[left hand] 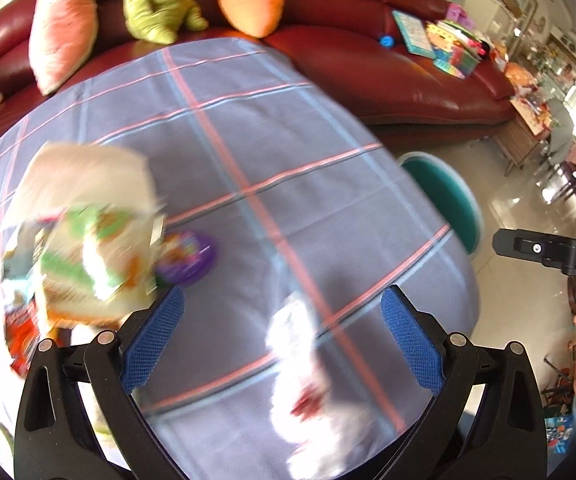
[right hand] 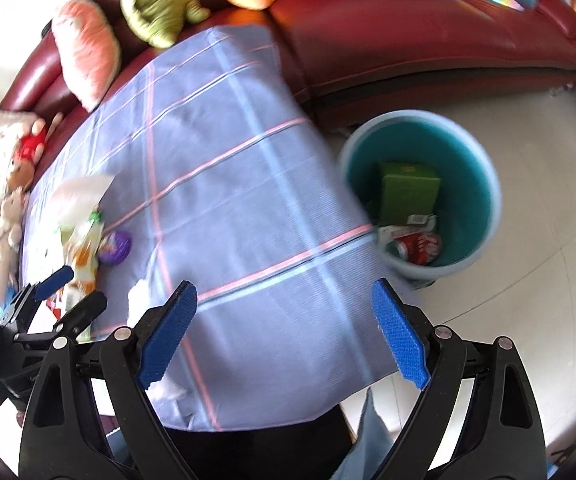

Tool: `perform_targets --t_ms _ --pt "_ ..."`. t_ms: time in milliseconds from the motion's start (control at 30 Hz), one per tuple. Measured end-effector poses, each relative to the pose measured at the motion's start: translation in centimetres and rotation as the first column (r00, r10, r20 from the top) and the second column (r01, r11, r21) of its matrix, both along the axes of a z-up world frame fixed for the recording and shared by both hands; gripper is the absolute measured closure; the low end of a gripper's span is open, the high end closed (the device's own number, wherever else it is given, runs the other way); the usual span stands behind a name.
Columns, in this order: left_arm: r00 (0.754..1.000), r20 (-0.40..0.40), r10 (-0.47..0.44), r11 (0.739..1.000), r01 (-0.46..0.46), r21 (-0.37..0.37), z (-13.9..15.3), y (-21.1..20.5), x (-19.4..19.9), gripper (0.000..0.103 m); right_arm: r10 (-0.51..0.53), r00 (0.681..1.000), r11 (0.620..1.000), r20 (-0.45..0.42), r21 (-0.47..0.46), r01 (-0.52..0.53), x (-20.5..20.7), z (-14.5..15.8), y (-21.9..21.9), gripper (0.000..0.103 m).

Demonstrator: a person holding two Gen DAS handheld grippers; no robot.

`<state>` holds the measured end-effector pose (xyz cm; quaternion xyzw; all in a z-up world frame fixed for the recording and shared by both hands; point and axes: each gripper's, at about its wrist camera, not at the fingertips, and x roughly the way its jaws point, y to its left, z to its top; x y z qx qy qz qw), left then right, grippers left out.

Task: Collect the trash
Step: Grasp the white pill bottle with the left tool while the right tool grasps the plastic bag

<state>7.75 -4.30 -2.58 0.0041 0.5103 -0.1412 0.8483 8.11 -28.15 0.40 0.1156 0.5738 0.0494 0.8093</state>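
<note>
Wrappers (left hand: 87,240) (motion-blurred) beside purple packet (left hand: 185,258)

table (left hand: 288,128), checked cloth | on it: snack bags (left hand: 87,248), purple wrapper (left hand: 187,258), crumpled tissue (left hand: 308,380)

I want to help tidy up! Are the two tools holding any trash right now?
Left tool: open, holding nothing; it is above the white crumpled paper.
Right tool: open, holding nothing, over the tablecloth.
</note>
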Motion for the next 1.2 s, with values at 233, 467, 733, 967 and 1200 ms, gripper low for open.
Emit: perform_targets --t_ms 233,467,733,967,1200 --pt "0.996 -0.002 0.085 0.996 -0.085 0.000 -0.6 6.6 -2.9 0.004 0.140 0.988 0.990 -0.072 0.028 -0.138 -1.8 -2.1 7.2 0.018" --pt "0.987 -0.017 0.159 0.987 -0.160 -0.024 -1.6 12.2 -5.7 0.004 0.291 0.943 0.957 -0.161 0.058 -0.285 -3.6 -5.6 14.3 0.018" --pt "0.970 -0.068 0.235 0.967 -0.240 -0.087 -2.7 16.0 -6.6 0.004 0.348 0.923 0.936 -0.164 0.008 -0.351 -4.9 -7.4 17.4 0.026" --pt "0.971 -0.084 0.222 0.971 -0.228 -0.067 -3.5 15.4 -6.0 0.004 0.353 0.923 0.936 -0.152 0.033 -0.352 -5.1 -7.8 16.7 0.067" --pt "0.980 -0.072 0.185 0.981 -0.188 -0.047 -4.0 13.4 -5.2 0.009 0.299 0.950 0.954 -0.093 0.040 -0.297 -3.9 -6.1 14.2 0.070"
